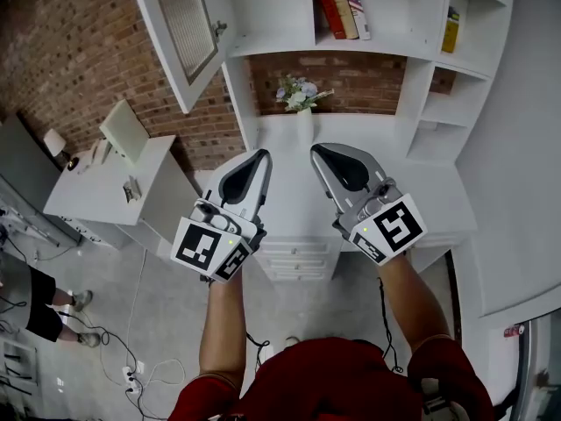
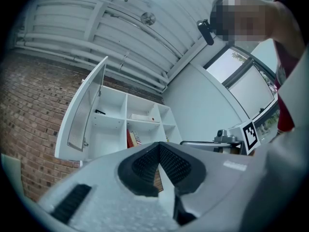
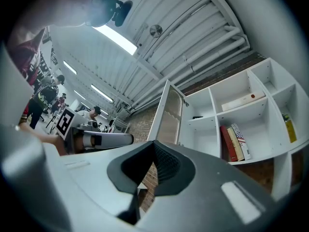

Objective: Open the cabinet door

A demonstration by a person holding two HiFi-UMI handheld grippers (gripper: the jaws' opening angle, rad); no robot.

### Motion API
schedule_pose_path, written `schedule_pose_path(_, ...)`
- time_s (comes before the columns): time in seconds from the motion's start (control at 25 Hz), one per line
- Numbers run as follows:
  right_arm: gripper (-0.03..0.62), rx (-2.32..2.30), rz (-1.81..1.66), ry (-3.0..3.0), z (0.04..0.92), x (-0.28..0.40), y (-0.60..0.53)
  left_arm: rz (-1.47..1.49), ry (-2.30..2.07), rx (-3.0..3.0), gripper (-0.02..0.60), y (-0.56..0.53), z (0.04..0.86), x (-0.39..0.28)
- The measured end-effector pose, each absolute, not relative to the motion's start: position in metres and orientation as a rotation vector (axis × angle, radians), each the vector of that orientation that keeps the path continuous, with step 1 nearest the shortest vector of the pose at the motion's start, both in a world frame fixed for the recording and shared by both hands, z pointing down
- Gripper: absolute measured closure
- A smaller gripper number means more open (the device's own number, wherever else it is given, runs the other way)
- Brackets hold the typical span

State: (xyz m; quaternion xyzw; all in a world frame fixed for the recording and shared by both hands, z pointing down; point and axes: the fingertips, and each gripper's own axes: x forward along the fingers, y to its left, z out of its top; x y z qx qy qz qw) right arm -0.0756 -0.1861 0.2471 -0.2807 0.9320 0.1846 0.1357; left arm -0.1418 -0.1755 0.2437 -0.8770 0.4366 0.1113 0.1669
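The white cabinet door (image 1: 180,29) with its ribbed glass panel stands swung wide open, away from the shelf unit (image 1: 272,11); its small handle (image 1: 219,29) is on the free edge. Both grippers are held low in front of the white counter (image 1: 289,139), well below the door and touching nothing. My left gripper (image 1: 261,156) is shut and empty. My right gripper (image 1: 318,152) is beside it, its pads also together with nothing between them. The open door (image 2: 82,115) shows past the left gripper (image 2: 158,147), and the door (image 3: 166,115) past the right gripper (image 3: 154,146).
Books (image 1: 340,5) stand on a shelf, with a yellow item (image 1: 450,29) at the right. A vase of flowers (image 1: 301,99) stands on the counter, over drawers (image 1: 298,257). A white desk (image 1: 105,187) is at the left; cables (image 1: 131,358) and a person's legs (image 1: 39,305) are on the floor.
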Motion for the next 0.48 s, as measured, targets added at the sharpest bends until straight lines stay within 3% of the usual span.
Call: schedule_pose_path(0.48,0.583,-0.839,0.53,2.699,0.247,-0.076,-0.192,0.339,1.253,-2.517,0.577,-0.183,0.247,-0.153)
